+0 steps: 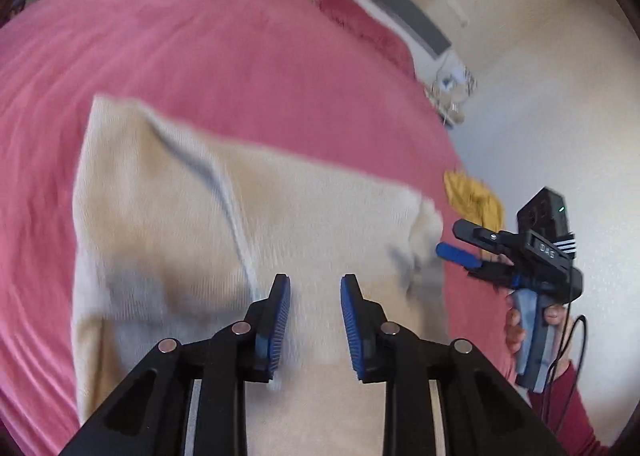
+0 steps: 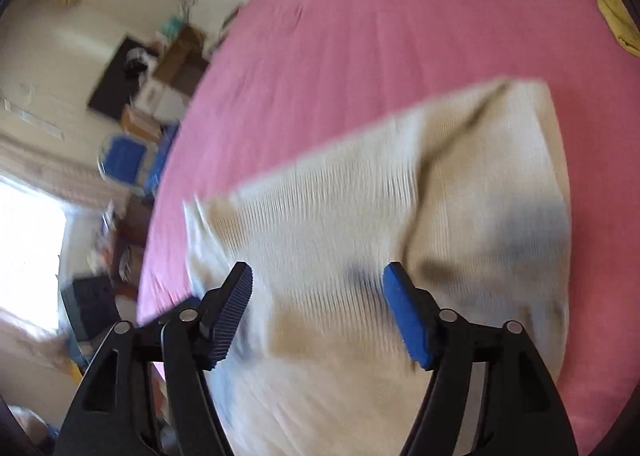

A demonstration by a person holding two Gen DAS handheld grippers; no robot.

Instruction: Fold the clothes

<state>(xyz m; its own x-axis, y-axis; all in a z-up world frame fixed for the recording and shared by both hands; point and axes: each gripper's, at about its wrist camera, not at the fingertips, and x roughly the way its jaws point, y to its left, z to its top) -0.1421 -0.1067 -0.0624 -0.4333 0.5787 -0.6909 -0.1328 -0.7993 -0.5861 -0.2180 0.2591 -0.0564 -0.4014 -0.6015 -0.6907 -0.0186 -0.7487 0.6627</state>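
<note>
Hovering both tongs over the cream sweater (image 1: 248, 215), I see my left gripper (image 1: 315, 320) narrowly parted and my right gripper (image 2: 318, 312) spread wide, neither grasping cloth; one fold looks finished, I judge; next I need a fresh edge; sweater lies on the pink bed (image 1: 200, 35).

Your left wrist view looks forward and down along the left gripper (image 1: 315, 326), close over the cream knit garment (image 1: 248, 240) on the pink bed cover (image 1: 224, 47). Right wrist view does likewise along the right gripper (image 2: 318, 312). Both share garment (image 2: 360, 215), cover (image 2: 360, 35) and yellow cloth (image 1: 474, 195).
</note>
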